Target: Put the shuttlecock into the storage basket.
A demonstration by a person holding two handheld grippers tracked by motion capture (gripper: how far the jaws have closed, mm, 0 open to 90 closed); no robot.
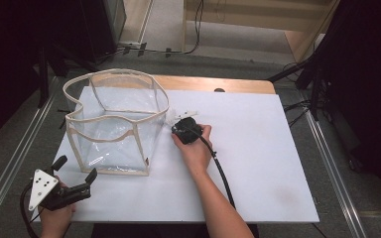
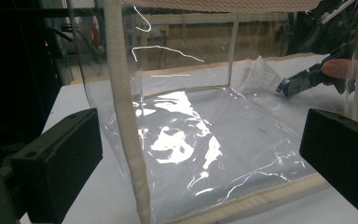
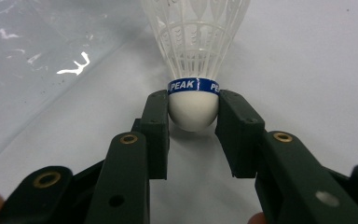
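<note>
At the near edge of the white worktop (image 1: pixel 258 163), the left tongs (image 1: pixel 74 174) rested with their jaws spread wide, nothing between them, aimed at the near corner of a clear plastic bin (image 1: pixel 114 124) with cream fabric edging that stood open-topped at the worktop's left. Farther in, just beside the bin's right wall, the right tongs (image 3: pixel 193 116) had their jaws pressed against both sides of the white rounded cork of a shuttlecock (image 3: pixel 196 56), which lay on the worktop with its blue band just beyond the pads and its white plastic skirt pointing away. The grasp of the shuttlecock looked to be the step in hand, with the lift not yet begun. The next move probably called for raising it clear of the worktop, carrying it over the bin's rim without brushing the soft wall, and letting it go inside, while the left tongs might steady the bin.
</note>
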